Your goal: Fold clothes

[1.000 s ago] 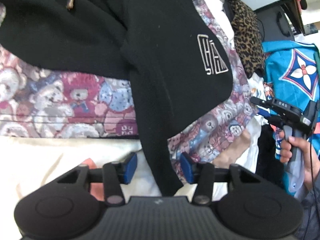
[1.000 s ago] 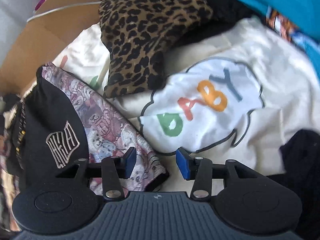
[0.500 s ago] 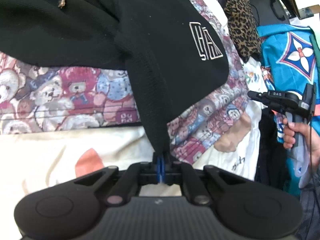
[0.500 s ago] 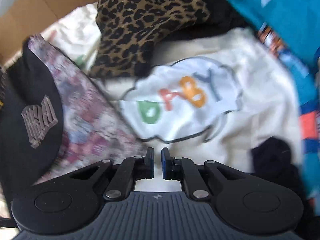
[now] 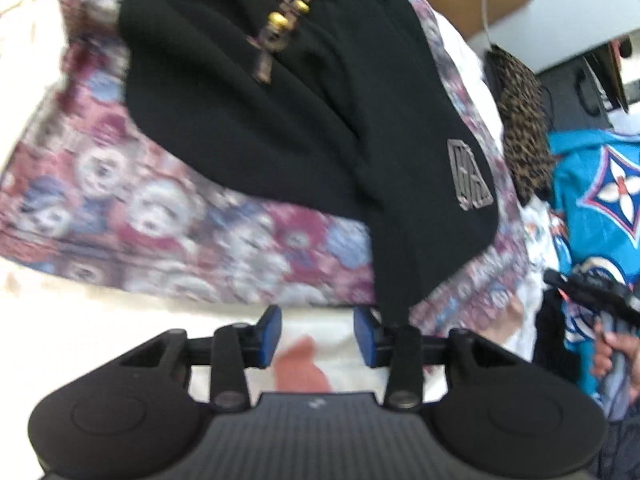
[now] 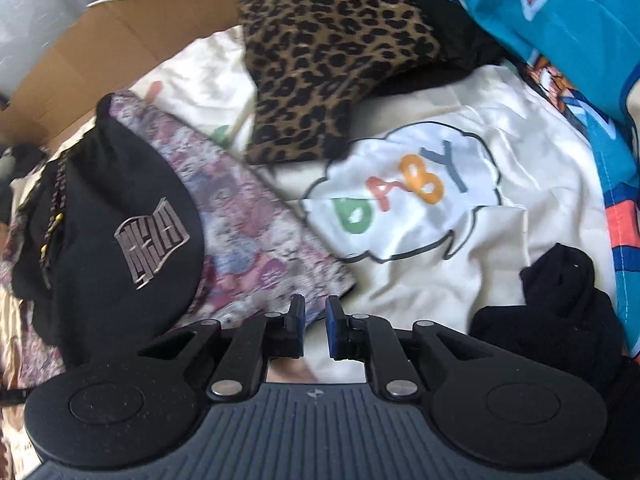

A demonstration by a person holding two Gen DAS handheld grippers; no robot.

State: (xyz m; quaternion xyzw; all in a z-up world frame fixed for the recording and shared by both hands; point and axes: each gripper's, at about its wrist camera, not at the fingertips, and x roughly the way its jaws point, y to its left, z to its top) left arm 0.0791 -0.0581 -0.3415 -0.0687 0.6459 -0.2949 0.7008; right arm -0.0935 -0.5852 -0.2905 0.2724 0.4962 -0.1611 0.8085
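Note:
A black garment (image 5: 312, 120) with a pale stitched logo (image 5: 470, 178) and a drawstring lies over a bear-print cloth (image 5: 168, 216). Its narrow lower tip (image 5: 394, 296) ends beside the right finger of my left gripper (image 5: 318, 334). That gripper's jaws are opening and only cream cloth shows between the blue pads. In the right wrist view the same black garment (image 6: 112, 216) and bear-print cloth (image 6: 256, 240) lie at the left. My right gripper (image 6: 315, 318) has its jaws a little apart and opening, with the bear-print edge right at its tips and no visible pinch.
A cream cloth with a "BABY" print (image 6: 404, 196) covers the middle. A leopard-print piece (image 6: 320, 56) lies behind it, a teal patterned garment (image 6: 560, 20) at the right, a small black bundle (image 6: 560, 304) at the near right, and cardboard (image 6: 120, 44) at the back left. A hand (image 5: 612, 352) holds the other gripper.
My left gripper closed on the black garment's tip, then opened and let it go while shifting left. My right gripper closed almost fully, then parted slightly as it rose.

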